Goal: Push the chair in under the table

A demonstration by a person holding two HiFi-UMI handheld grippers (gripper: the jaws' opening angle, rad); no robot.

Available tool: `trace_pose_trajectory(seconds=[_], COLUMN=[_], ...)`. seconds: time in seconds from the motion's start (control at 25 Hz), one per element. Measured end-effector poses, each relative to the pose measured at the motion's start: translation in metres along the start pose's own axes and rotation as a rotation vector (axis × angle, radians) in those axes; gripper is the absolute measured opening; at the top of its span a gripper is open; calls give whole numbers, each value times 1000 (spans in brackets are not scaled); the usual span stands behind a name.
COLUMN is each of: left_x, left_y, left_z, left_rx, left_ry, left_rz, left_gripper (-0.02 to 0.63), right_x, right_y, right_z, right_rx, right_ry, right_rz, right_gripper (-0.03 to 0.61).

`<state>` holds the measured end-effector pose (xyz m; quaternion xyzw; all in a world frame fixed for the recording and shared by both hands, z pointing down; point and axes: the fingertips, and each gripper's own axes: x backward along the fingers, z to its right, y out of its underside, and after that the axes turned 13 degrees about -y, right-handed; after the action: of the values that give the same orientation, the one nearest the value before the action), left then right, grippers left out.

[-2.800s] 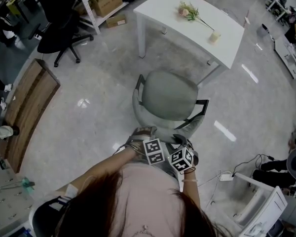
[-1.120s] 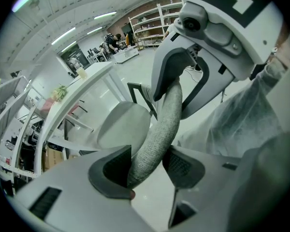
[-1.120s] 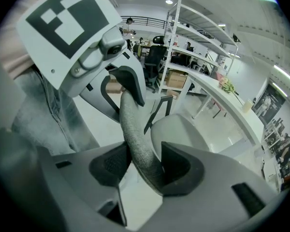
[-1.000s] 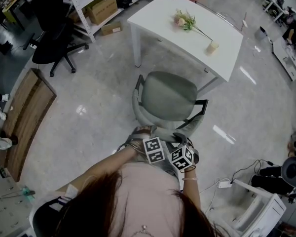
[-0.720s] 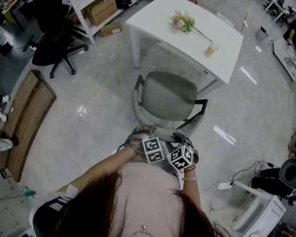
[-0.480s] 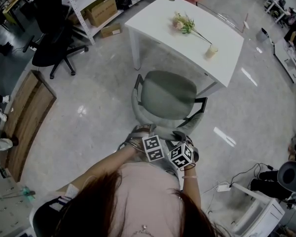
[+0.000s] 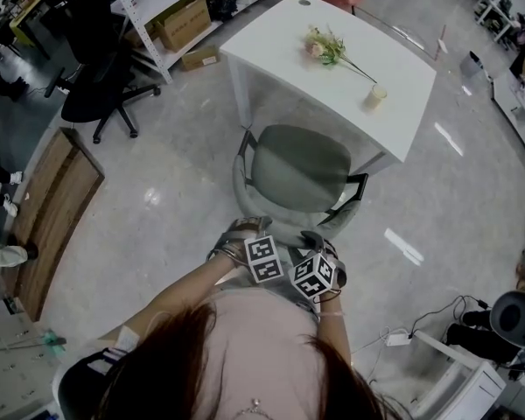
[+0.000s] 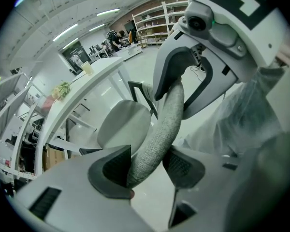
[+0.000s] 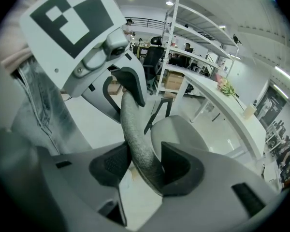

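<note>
Left gripper (image 8: 147, 164) clamped on the office chair's (image 7: 299, 166) grey fabric backrest rim (image 8: 159, 129); right gripper (image 9: 144, 167) clamped on same rim, just beside it. Seat front sits at white desk's (image 7: 280, 33) near edge; flower sprig (image 7: 325, 45) mid-desk, candle (image 7: 375, 96) toward right edge

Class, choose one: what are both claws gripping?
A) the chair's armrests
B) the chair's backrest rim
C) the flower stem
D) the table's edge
B: the left claw and the right claw each pinch the grey padded rim of the chair's backrest.
</note>
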<state>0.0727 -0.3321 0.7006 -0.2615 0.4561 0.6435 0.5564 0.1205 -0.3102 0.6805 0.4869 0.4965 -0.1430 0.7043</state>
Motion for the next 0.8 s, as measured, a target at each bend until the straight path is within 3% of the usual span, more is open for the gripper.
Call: trace_pose_trajectory(seconds=[0.8], left_x=[-28], left_y=[-14], left_z=[-41], left_rx=[-3], left_ry=[-16], left_rz=[-8], left_gripper=[209], right_x=[-7], right_y=[-15], right_z=[47], right_rx=[22], right_ry=[-5], right_rz=[19], right_gripper=[195])
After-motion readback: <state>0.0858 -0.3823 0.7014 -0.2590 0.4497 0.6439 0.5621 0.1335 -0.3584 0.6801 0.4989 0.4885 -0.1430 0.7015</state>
